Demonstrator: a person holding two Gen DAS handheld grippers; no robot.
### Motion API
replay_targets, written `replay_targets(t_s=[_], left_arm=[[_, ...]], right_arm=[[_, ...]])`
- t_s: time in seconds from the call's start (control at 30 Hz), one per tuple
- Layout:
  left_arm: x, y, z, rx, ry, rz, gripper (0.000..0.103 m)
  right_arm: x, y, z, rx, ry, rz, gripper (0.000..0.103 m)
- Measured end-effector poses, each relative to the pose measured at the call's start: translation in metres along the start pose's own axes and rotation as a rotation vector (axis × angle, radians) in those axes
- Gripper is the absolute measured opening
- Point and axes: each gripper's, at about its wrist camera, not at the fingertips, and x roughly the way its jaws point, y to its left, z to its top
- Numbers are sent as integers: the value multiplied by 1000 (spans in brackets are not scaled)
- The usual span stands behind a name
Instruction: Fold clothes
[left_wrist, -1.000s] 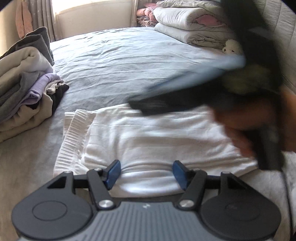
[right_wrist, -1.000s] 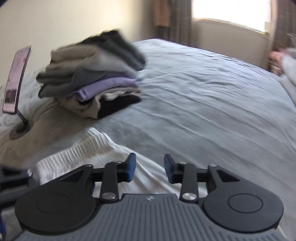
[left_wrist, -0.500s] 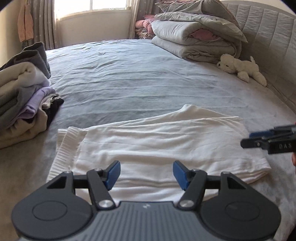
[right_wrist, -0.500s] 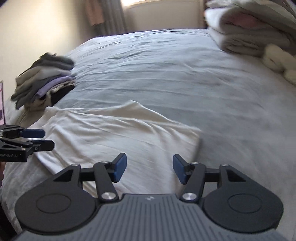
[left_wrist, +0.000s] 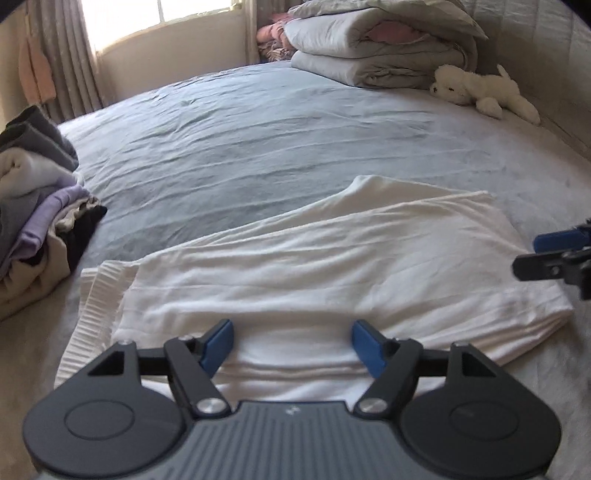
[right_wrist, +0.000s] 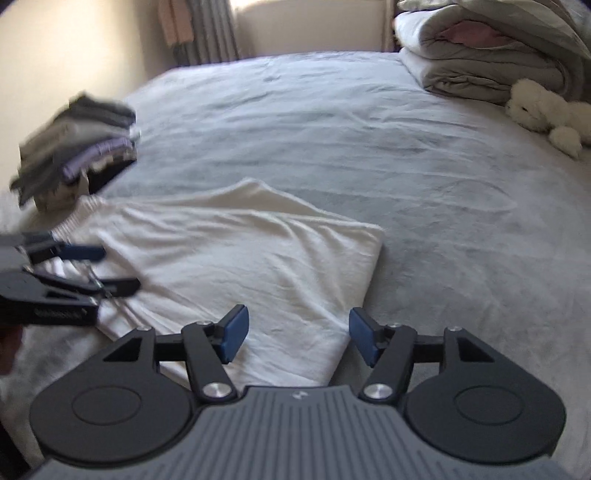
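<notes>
A white garment (left_wrist: 314, 273) lies folded flat on the grey bed (left_wrist: 258, 140), near the cameras, its ribbed hem to the left and a raised peak along its far edge. The left gripper (left_wrist: 291, 341) hovers over the garment's near edge with its blue pads spread wide, holding nothing. The right gripper (right_wrist: 295, 332) hangs above the garment's near right corner, its pads likewise spread and empty; in the left view its tips poke in from the right edge, just beside the garment's right end. A pile (left_wrist: 33, 206) of folded clothes, grey, beige, lilac and black, sits at the left, apart from the garment. At the far right, folded quilts (left_wrist: 376, 44) are stacked by the headboard, with a white plush toy (left_wrist: 484, 92) lying near them. Curtains (left_wrist: 62, 55) hang by the far window.
</notes>
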Motion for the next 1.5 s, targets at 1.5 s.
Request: replay_targets(t_s=[1.5], left_arm=[[2, -6, -9, 34, 21, 28, 75]], right_arm=[[2, -63, 0, 422, 9, 154, 50]])
